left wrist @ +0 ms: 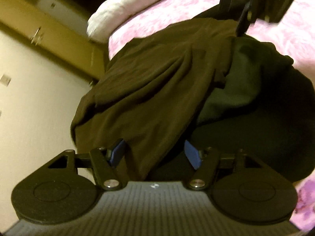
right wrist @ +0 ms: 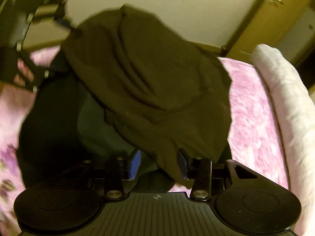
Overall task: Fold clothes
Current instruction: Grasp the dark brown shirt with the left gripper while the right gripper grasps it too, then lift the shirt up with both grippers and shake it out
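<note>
A dark olive-brown garment [left wrist: 157,86] hangs stretched between my two grippers above the pink floral bed [left wrist: 177,13]. My left gripper [left wrist: 155,153] has its blue pads around one edge of the cloth and holds it. My right gripper [right wrist: 159,164] holds the other edge between its blue pads; the same garment fills the right wrist view [right wrist: 157,82]. The right gripper also shows at the top of the left wrist view [left wrist: 244,21], and the left gripper at the upper left of the right wrist view [right wrist: 67,23]. Darker green and black cloth [left wrist: 236,90] lies beneath.
A white pillow [left wrist: 118,13] lies at the bed's head; it also shows in the right wrist view [right wrist: 285,98]. A wooden wardrobe [left wrist: 39,31] stands beyond the bed, next to a pale wall [left wrist: 29,108].
</note>
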Motion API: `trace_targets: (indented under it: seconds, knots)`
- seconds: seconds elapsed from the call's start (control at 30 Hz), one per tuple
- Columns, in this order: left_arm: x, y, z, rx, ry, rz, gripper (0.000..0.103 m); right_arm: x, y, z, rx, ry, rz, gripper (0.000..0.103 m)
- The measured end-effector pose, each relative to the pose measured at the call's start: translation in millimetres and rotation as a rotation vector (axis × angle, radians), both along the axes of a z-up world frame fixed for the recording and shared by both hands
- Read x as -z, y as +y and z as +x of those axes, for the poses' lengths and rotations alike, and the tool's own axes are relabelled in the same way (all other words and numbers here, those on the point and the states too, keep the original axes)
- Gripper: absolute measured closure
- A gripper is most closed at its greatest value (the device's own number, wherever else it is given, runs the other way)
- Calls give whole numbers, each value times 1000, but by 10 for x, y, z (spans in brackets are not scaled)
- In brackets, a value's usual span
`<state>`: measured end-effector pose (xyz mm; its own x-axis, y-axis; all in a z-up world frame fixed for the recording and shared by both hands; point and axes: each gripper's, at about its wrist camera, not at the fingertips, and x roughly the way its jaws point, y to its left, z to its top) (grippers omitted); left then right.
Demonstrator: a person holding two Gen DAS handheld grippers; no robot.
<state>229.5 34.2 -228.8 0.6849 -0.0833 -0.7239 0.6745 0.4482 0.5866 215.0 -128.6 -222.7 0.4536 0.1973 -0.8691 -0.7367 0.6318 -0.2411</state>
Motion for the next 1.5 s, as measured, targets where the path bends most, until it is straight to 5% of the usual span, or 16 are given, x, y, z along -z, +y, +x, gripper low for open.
trace_targets:
  seconds: [0.07,0.17,0.37,0.4,0.43,0.7,0.87,1.23,1.5]
  knots:
    - [-37,37,62,0,15,-45,66,162,68,70,-20,10,-16,59]
    - [-168,115,195,-55,50,-130,88,326,154,175,-41,13,-18,58]
    - [-274,108,308,-48,44,-147,95,538,363,340,-127,-36,-91,59]
    - [-320,104,311,-53,21,-155,95,528,371,375,-129,-33,-92,75]
    - [-385,106,313,-60,2,-169,96,466,347,422,-111,-22,-69,96]
    - [-1245,-35,345,-52,-178,-292,99,-676,-130,597,27,-220,58,98]
    - [-1788,-406,-17,2,-282,-338,100,-1454,-453,295,69,-386,99,99]
    - [-2216,-1962,-1939,182,-275,-392,101,-2026,-1944,-1596,263,-508,174,100]
    - [-2305,-3545,-3443,526,28,-565,101,-2200,-3481,-3615,585,-514,88,100]
